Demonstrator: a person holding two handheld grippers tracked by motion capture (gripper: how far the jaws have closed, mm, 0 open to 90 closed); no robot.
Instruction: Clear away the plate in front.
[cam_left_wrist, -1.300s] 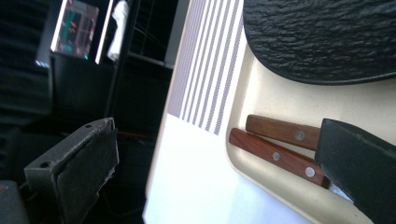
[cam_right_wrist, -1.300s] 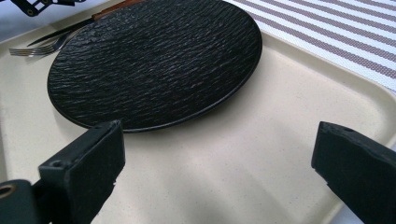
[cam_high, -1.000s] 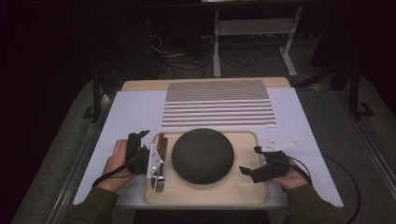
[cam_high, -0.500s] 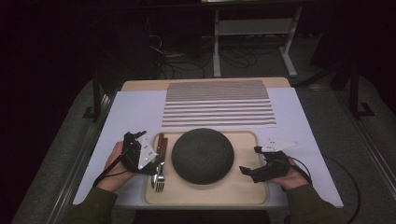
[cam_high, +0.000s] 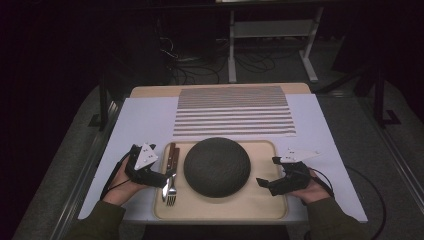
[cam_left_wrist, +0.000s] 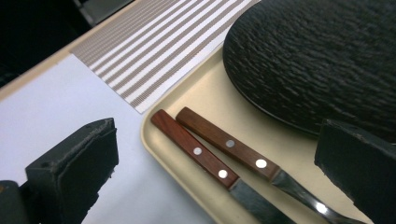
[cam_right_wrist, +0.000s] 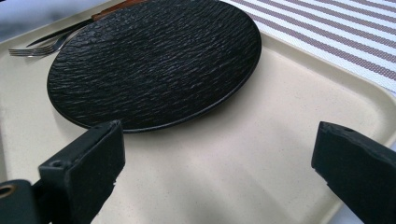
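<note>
Flanking wood-handled cutlery (cam_left_wrist: 210, 151), ridged round blk plate (cam_high: 217, 166)

Left gripper (cam_high: 167, 178) low at seven o'clock, jaws spread wide and aimed toward three, while the right gripper (cam_high: 263, 183) sits at five o'clock, gaping, aimed toward nine.

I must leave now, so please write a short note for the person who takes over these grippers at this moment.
Left hand-held gripper: open, jaws either side of the knife and fork handles, gripping neither.
Right hand-held gripper: open, above the tray, holding nothing.
Black plate, knife and fork all lie on the tray; striped mat beyond is bare.
Done: nothing unloaded. Left: probably everything, cutlery first.
</note>
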